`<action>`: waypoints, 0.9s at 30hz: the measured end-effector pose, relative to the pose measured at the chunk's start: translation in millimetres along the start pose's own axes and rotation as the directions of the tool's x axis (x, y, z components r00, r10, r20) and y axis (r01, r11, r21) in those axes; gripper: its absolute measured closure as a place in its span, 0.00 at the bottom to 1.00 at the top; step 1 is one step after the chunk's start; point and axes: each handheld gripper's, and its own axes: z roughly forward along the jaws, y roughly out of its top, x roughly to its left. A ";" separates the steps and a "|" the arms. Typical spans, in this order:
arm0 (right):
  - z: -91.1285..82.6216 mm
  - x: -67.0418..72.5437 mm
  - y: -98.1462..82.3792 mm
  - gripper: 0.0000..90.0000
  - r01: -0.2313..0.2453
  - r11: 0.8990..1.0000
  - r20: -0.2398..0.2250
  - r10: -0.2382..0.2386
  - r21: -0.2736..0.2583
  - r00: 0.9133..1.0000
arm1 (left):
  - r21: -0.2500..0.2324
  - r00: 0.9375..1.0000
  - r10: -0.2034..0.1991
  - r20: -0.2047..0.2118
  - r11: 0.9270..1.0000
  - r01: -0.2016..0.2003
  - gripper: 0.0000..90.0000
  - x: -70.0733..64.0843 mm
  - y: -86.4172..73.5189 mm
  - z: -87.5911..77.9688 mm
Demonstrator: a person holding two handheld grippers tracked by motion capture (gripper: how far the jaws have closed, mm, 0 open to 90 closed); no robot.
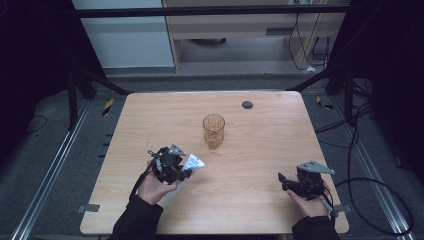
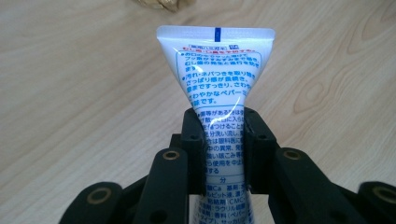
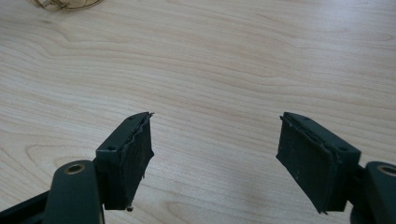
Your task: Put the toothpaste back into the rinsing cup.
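**Left tongs clamp the tube, right tongs gape over bare bench**

Lower left of the high view: the left hand (image 1: 152,187) grips the left tongs (image 1: 176,172), and they're closed tight on a white tube (image 1: 189,166). The tube slants up and to the right out of the tongs, its flat crimped end toward the middle of the frame.

Left gripper view, close up: both jaws pinch the tube (image 2: 215,79) at its narrower middle, the crimped end fanning out wide above them in the upper centre of the frame. Blue print runs down its face, with a red line near the top. Wood grain of the bench (image 2: 70,93) lies behind it.

Centre of the high view: an amber glass (image 1: 213,131) stands upright on the bench (image 1: 260,150), just above and right of the tube's end, apart from it. A small dark disc (image 1: 247,104) sits on the bench toward the upper centre.

Lower right of the high view: the right hand (image 1: 307,204) holds the right tongs (image 1: 285,181), pointed left. In the right gripper view the right tongs (image 3: 215,154) stand wide apart, nothing between the pads, plain wood beneath.
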 end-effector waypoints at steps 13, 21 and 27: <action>0.5 -0.5 -1.0 0.25 -0.003 1.000 0.013 0.003 -0.018 1.000 | -0.217 0.993 -0.069 -0.099 0.975 0.046 0.81 4.9 4.5 -25.6; -0.4 0.1 -0.7 0.24 -0.010 1.000 0.015 0.011 -0.026 1.000 | -0.329 0.981 -0.117 -0.156 0.942 0.060 0.81 9.0 12.2 -35.1; 1.0 0.7 -1.3 0.24 -0.001 1.000 0.016 0.001 -0.027 1.000 | -0.408 0.969 -0.162 -0.185 0.910 0.074 0.81 13.6 22.3 -36.2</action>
